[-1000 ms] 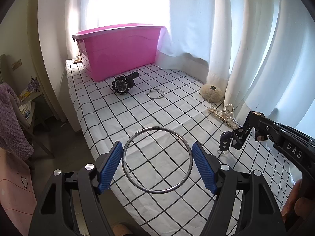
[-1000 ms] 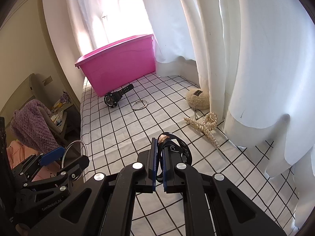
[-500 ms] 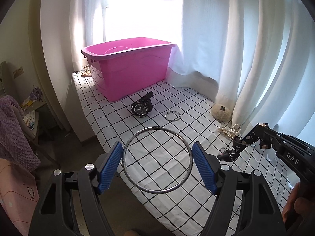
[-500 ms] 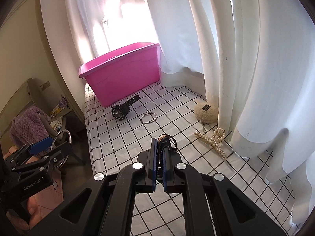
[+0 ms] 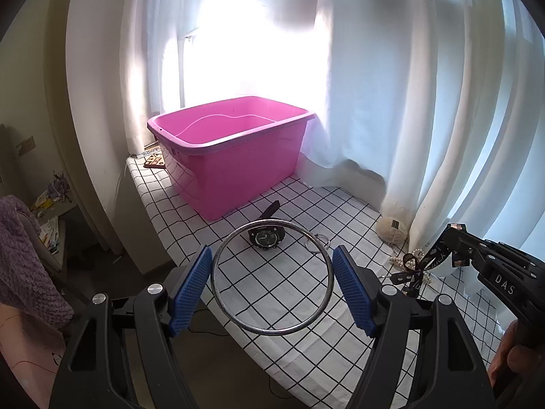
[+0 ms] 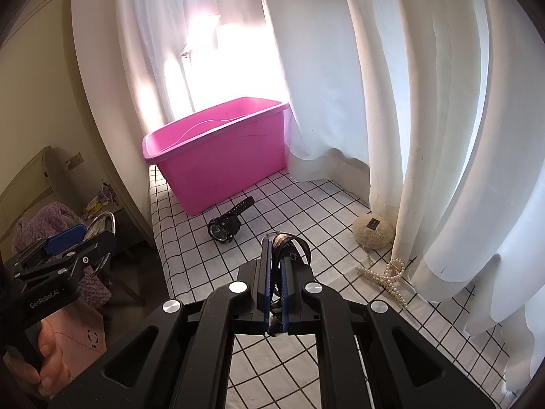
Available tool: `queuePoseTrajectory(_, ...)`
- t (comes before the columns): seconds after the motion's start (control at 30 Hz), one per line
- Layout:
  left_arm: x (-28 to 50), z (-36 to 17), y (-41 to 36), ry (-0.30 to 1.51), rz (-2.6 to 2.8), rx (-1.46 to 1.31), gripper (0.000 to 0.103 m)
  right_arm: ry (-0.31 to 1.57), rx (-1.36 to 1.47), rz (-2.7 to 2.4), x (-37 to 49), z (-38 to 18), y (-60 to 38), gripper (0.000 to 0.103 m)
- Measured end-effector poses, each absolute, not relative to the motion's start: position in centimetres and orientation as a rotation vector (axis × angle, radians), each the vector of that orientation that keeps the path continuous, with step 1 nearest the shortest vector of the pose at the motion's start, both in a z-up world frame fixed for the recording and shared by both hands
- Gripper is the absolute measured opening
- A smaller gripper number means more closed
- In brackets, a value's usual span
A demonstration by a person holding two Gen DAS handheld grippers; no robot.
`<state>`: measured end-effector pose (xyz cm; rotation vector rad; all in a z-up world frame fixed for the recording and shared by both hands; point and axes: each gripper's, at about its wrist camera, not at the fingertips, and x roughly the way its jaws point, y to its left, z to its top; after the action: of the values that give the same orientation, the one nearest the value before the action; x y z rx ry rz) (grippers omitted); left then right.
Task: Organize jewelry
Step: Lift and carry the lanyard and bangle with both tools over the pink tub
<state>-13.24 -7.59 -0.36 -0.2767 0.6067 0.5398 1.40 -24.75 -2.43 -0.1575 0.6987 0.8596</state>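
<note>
My left gripper [image 5: 271, 277] is shut on a large silver bangle [image 5: 221, 300], held in the air in front of the table's near edge; it also shows in the right wrist view [image 6: 102, 226]. My right gripper [image 6: 276, 266] is shut on a black ribbon hair band [image 6: 299, 242], raised above the checked cloth; it also shows in the left wrist view [image 5: 417, 266]. A pink tub [image 5: 235, 150] stands open at the far end of the table. A black watch [image 6: 226, 226], a small silver ring [image 5: 318, 240], a pearl hair claw [image 6: 385, 277] and a beige puff [image 6: 373, 231] lie on the cloth.
White curtains [image 6: 425, 119] hang along the right side and touch the table [image 6: 306, 204]. The table's left edge drops to the floor, where a chair with a purple knit throw [image 5: 24, 266] stands. A small patterned card [image 5: 155, 162] lies beside the tub.
Both grippers have lifted up and drawn back from the cloth with their items. The tub's inside now shows.
</note>
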Motion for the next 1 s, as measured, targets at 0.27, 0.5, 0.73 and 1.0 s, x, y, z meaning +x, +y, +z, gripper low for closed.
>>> queuePoseTrajectory(0.27, -13.3, 0.9, -5.5, 0.601, 0.53, -0.26, 0.071, 0.691, -0.155, 0.867, 1.5, -1.9, -22.3, 0.005)
queuePoseTrajectory(0.5, -12.5, 1.9, -3.6, 0.603, 0.552, -0.263, 0.071, 0.682, -0.149, 0.9, 2.6, -0.9, -20.1, 0.005)
queuePoseTrajectory(0.73, -10.4, 2.9, -1.3, 0.591, 0.563, -0.255, 0.071, 0.66, -0.139, 0.941, 4.9, 0.4, -17.0, 0.005)
queuePoseTrajectory(1.0, -5.7, 5.0, 2.0, 0.592, 0.576, -0.223, 0.071, 0.633, -0.104, 0.99, 8.6, 2.5, -13.1, 0.005)
